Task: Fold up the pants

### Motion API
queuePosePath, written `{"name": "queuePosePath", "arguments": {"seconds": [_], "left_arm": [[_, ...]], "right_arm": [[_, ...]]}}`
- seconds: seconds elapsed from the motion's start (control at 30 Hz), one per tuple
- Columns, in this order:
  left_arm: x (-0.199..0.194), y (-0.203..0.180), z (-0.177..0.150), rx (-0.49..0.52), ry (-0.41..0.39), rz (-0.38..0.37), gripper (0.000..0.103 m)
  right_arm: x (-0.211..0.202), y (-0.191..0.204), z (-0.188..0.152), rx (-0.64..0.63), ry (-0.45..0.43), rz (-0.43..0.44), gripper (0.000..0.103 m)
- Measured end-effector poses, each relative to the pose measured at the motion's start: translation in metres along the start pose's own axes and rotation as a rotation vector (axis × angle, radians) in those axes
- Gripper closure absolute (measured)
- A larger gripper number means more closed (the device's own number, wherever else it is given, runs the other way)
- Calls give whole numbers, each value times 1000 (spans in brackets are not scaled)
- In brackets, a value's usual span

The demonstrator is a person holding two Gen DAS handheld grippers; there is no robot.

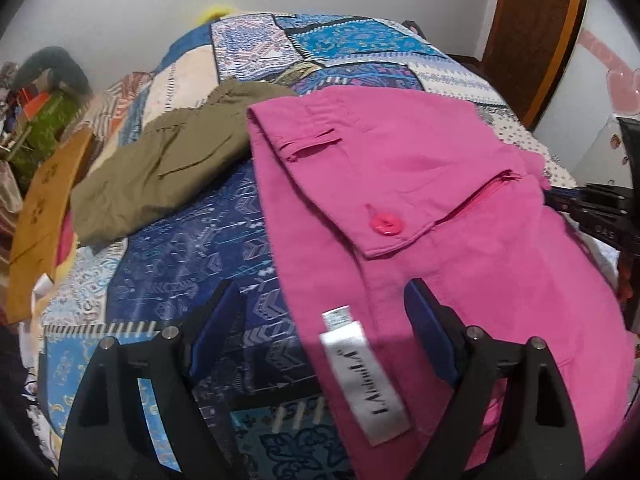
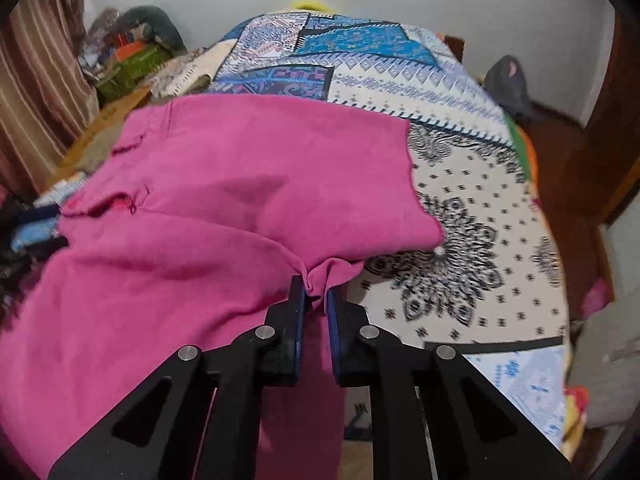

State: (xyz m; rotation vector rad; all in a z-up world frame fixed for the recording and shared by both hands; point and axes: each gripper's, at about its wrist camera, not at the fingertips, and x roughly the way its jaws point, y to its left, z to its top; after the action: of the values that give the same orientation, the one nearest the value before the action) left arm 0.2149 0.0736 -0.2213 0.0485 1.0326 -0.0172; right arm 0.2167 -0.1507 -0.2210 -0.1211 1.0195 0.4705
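Observation:
Pink pants (image 1: 460,216) lie on the patterned bed cover, waistband toward me, with a pink button (image 1: 386,226), an open zip and a white label (image 1: 368,384) showing. My left gripper (image 1: 320,308) is open, its jaws wide apart over the waistband's left edge; the right finger (image 1: 426,320) lies on the pink cloth, the left finger over the bare cover. In the right wrist view the pants (image 2: 224,208) spread across the bed. My right gripper (image 2: 316,296) is shut on a bunched fold of the pink cloth near its right edge.
Olive-green pants (image 1: 168,168) lie crumpled on the patchwork cover (image 1: 192,264) left of the pink ones. An orange cloth (image 1: 44,208) and a clutter pile (image 2: 132,48) sit by the bed's left side. A wooden door (image 1: 532,36) stands at the right. A grey item (image 2: 508,84) lies by the bed's right.

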Motion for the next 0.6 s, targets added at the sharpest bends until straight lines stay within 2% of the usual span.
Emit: {"name": "queuePosePath", "arguments": {"seconds": [0.2,0.3,0.33,0.37,0.43,0.5,0.6], "left_arm": [[1,14,-2,-66,28,-47,16],[-8,15,3,-62,27,-49,20],[-15,16,6,-64,8,-45,20],[-20,17,9,-69,-10,-46,20],[-31,23,19,-89,-54,-53,20],[-39,29,32,-116,-96,-54,20],[-39,36,54,-144,-127,-40,20]], "right_arm": [[-2,-12,-1,38,36,-56,94],[-18,-24,-4,105,40,4,93],[-24,-32,-1,125,25,21,87],[-28,-34,0,134,13,19,75],[-37,-42,7,143,-24,-15,58],[-46,-46,16,131,-79,-64,54],[-48,-51,33,129,-117,-69,51]]}}
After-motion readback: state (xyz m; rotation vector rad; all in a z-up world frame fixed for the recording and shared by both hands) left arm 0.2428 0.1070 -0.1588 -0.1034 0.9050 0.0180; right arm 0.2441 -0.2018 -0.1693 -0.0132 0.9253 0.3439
